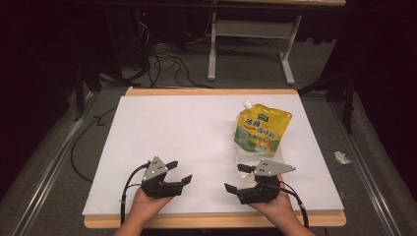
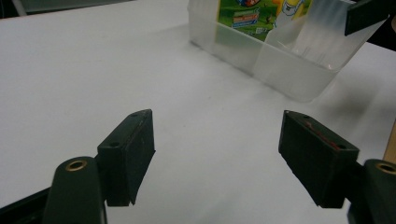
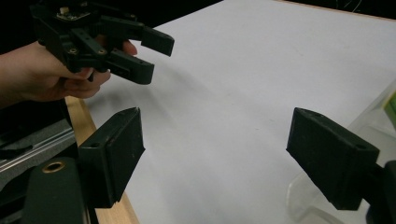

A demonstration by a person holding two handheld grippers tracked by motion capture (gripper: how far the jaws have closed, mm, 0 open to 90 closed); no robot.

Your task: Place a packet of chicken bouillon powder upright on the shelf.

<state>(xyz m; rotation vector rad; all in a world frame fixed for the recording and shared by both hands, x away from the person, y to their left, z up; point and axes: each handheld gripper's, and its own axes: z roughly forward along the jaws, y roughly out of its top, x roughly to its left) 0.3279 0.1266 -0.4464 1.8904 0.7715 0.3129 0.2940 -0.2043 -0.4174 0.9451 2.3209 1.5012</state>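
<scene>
We hold both grippers low over the near part of the white table [image 1: 162, 123], and nothing is between the jaws of either one. The left gripper [image 1: 180, 172] has its jaws wide apart, with bare white surface between them in the left gripper view, and the right gripper [image 1: 237, 178] is also wide and holds nothing. The things of the work are on the right side of the table: a yellow pouch [image 1: 260, 129] with a small white spout stands or leans in a clear plastic box [image 2: 285, 70], and we cannot tell whether it rests fully inside. The near end of this box is just beside the right gripper, while the left gripper is well apart from it and points toward it across the table. We judge that the work is at its start, or between two steps, because no gripper touches the pouch or the box. The next move probably calls for the right gripper to go a little farther to the box or the pouch. The box wall is thin and clear, so its edge is hard to see.
</scene>
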